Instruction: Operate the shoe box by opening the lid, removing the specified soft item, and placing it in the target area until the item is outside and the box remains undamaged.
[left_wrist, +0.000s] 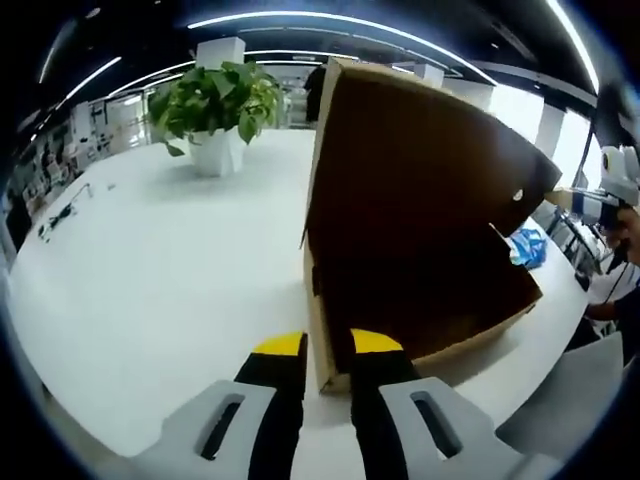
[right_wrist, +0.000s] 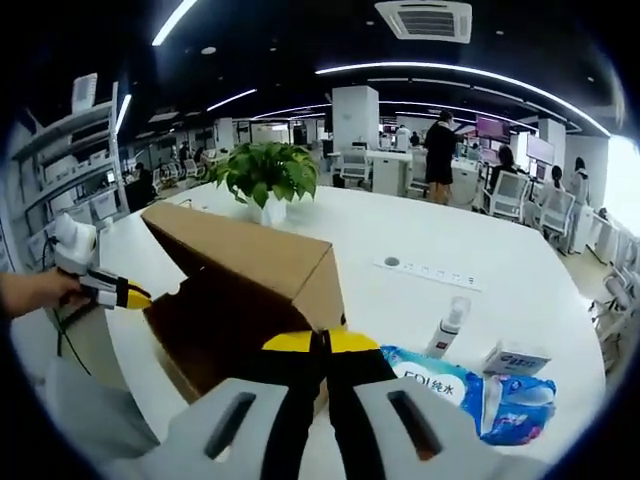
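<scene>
A brown cardboard shoe box (left_wrist: 420, 200) stands on the white table (left_wrist: 170, 280) with its lid raised, and its inside is dark. My left gripper (left_wrist: 327, 345) is shut on the box's near wall edge, one yellow-tipped jaw on each side. In the right gripper view the box (right_wrist: 250, 255) shows its tan outside, and my right gripper (right_wrist: 320, 342) is shut on its near corner edge. The left gripper (right_wrist: 112, 290), held by a hand, touches the box's far edge. The right gripper (left_wrist: 605, 200) sits at the lid's far tip. No soft item can be made out inside.
A potted plant (right_wrist: 265, 175) stands beyond the box, also seen as the plant (left_wrist: 215, 105). A blue wipes pack (right_wrist: 450, 388), a white bottle (right_wrist: 448, 325) and a tissue pack (right_wrist: 515, 358) lie right of the box. A socket strip (right_wrist: 430, 272) is set in the table. A person (right_wrist: 440, 150) stands far back.
</scene>
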